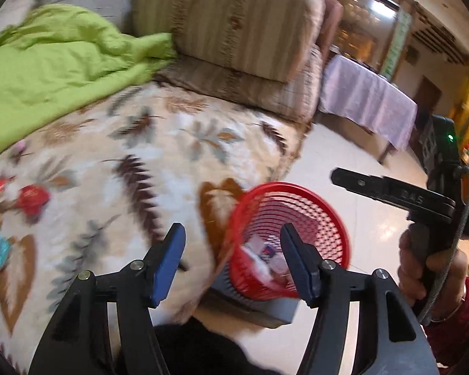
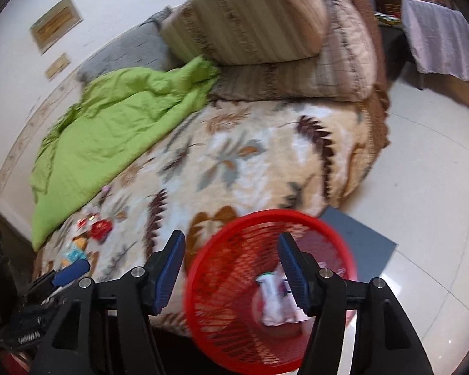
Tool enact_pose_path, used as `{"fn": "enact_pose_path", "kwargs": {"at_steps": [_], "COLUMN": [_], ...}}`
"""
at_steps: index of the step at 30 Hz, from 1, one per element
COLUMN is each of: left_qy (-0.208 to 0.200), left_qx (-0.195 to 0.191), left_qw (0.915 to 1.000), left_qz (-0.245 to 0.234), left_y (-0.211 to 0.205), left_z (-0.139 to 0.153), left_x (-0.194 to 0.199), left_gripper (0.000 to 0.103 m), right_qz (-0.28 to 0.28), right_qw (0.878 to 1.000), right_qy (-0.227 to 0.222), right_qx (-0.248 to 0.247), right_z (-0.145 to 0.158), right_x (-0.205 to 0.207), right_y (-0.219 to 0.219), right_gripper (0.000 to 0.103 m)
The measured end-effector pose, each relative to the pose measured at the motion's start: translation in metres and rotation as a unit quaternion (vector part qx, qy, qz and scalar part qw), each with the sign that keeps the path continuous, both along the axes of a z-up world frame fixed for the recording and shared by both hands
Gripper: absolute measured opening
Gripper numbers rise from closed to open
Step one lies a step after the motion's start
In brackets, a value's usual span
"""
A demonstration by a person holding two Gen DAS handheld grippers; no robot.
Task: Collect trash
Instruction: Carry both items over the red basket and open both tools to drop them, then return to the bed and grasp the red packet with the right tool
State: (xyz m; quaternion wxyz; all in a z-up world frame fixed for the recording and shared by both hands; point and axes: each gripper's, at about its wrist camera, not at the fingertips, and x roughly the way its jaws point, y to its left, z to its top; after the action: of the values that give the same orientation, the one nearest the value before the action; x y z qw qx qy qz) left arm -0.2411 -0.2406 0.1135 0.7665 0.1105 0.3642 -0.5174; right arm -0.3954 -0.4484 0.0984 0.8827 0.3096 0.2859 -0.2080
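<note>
Room: pale tiled floor (image 2: 428,168), a table under a lilac cloth (image 1: 368,100) at far right. A bed with a leaf-patterned blanket (image 1: 159,143) carries a green quilt (image 1: 47,72) far left and stacked striped cushions (image 1: 234,25). A red mesh wastebasket (image 2: 234,306) stands on the floor beside the bed's near edge, holding white wrappers (image 2: 275,297). More wrappers (image 2: 93,231) lie scattered on the blanket, near left. Left hand-held gripper (image 1: 231,262): jaws wide apart, empty. Right hand-held gripper (image 2: 229,265): jaws wide apart, empty, over the basket.
</note>
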Motion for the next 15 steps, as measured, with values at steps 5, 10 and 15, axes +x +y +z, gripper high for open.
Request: {"fn": "enact_pose_path", "kwargs": {"at_steps": [5, 10, 15], "left_qy": [-0.004, -0.014, -0.006], "left_qx": [-0.018, -0.015, -0.006], "left_qw": [0.9976, 0.9901, 0.9747], "left_qz": [0.066, 0.139, 0.223], "left_y": [0.067, 0.129, 0.182], "left_z": [0.015, 0.013, -0.005], "left_x": [0.021, 0.050, 0.097], "left_gripper": [0.062, 0.065, 0.065], "right_qz": [0.073, 0.134, 0.193], "right_qw": [0.997, 0.990, 0.981], "right_qy": [-0.002, -0.014, -0.007], "right_qx": [-0.015, -0.030, -0.031], "right_z": [0.011, 0.027, 0.023], "right_x": [0.033, 0.081, 0.150], "right_y": [0.046, 0.086, 0.122], "right_gripper": [0.068, 0.072, 0.077]}}
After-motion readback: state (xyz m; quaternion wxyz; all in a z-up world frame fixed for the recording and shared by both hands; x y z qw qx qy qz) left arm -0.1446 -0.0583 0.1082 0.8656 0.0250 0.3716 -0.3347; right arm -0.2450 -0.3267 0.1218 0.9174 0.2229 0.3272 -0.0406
